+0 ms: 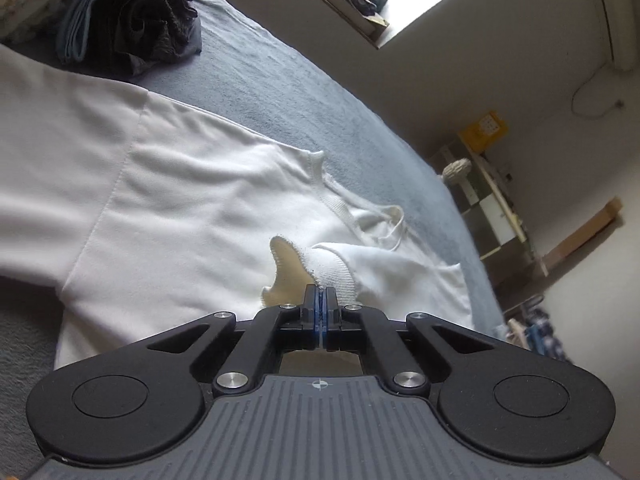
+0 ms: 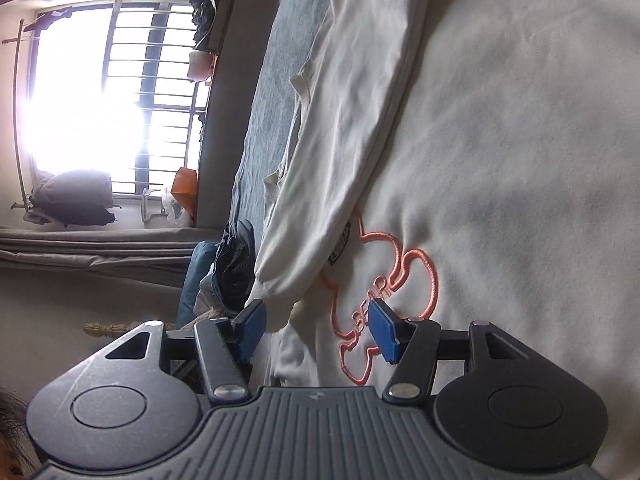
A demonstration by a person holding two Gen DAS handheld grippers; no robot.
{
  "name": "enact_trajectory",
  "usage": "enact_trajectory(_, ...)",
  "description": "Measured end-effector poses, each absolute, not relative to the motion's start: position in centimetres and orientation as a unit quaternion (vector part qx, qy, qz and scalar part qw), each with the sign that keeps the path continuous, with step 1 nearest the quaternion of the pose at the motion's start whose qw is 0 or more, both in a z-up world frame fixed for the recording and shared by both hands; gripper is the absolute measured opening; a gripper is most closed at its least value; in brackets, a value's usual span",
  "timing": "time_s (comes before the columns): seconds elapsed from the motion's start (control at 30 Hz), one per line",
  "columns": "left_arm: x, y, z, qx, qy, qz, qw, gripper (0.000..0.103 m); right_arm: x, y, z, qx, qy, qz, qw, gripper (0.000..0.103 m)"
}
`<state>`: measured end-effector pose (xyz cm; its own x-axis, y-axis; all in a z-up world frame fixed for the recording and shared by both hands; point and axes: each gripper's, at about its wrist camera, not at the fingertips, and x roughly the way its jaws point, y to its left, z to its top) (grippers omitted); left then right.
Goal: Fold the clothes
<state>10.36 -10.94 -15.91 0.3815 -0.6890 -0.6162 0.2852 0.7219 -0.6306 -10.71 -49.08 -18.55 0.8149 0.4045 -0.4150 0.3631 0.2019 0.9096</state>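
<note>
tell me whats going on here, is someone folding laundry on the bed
Yes. A person with a handheld gripper in each hand is folding a white sweatshirt spread on a grey-blue bed. The left gripper is shut on the ribbed cuff of one sleeve. The right gripper is open, hovering by the cuff of a sleeve already laid across the chest, next to the orange bear outline. A pile of dark clothes sits further up the bed.

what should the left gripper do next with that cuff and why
Probably carry the ribbed cuff further across the white sweatshirt: the left gripper is shut on it, while the right gripper hangs open over the orange bear outline.
</note>
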Motion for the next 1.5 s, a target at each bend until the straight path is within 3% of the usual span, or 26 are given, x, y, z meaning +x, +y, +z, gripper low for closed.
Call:
enact_trajectory(0.2, 9.5, -10.1, -15.8, -0.192, 0.448, -0.286, 0.825, 0.002, -10.2, -49.4, -19.5, 0.632, 0.312, -0.008, 0.71, 0.06)
enact_trajectory(0.43, 8.5, -9.3, -13.1, -0.153, 0.378, -0.3, 0.862, 0.024, -11.5, -50.8, -18.8, 0.619, 0.295, -0.055, 0.726, 0.06)
enact_trajectory(0.53, 6.8, -11.4, -11.8, -0.061, 0.329, -0.353, 0.874, 0.041, -12.2, -52.1, -18.2, 0.612, 0.271, -0.085, 0.738, 0.06)
enact_trajectory(0.6, 5.1, -13.4, -11.5, 0.023, 0.291, -0.386, 0.875, 0.045, -12.4, -53.2, -17.1, 0.578, 0.266, -0.117, 0.763, 0.06)
enact_trajectory(0.7, 2.9, -16.3, -12.0, 0.135, 0.242, -0.42, 0.865, 0.05, -11.3, -53.9, -13.9, 0.413, 0.303, -0.196, 0.836, 0.06)
enact_trajectory(0.87, 1.6, -19.9, -14.3, 0.253, 0.215, -0.438, 0.836, 0.05, -7.3, -53.1, -12.2, 0.115, 0.359, -0.245, 0.893, 0.059)
enact_trajectory(1.0, 1.5, -20.8, -15.8, 0.296, 0.208, -0.429, 0.828, 0.049, -4.9, -53.9, -14.5, 0.01, 0.395, -0.249, 0.884, 0.056)
enact_trajectory(1.1, 2.0, -20.7, -16.1, 0.292, 0.214, -0.424, 0.83, 0.043, -3.9, -55.1, -15.9, 0.002, 0.403, -0.248, 0.881, 0.05)
enact_trajectory(1.17, 2.4, -20.5, -16.2, 0.282, 0.217, -0.416, 0.837, 0.033, -3.5, -56.1, -16.5, 0.009, 0.4, -0.25, 0.882, 0.045)
enact_trajectory(1.23, 2.6, -20.2, -16.0, 0.274, 0.213, -0.407, 0.845, 0.013, -3.6, -56.7, -16.5, 0.028, 0.39, -0.256, 0.884, 0.028)
enact_trajectory(1.4, 2.3, -19.2, -14.5, 0.257, 0.192, -0.391, 0.863, 0.008, -4.2, -56.4, -16.1, 0.03, 0.37, -0.26, 0.891, 0.014)
enact_trajectory(1.5, 1.3, -18.8, -13.8, 0.272, 0.176, -0.389, 0.863, 0.008, -4.6, -56.2, -15.9, 0.037, 0.363, -0.261, 0.894, 0.014)
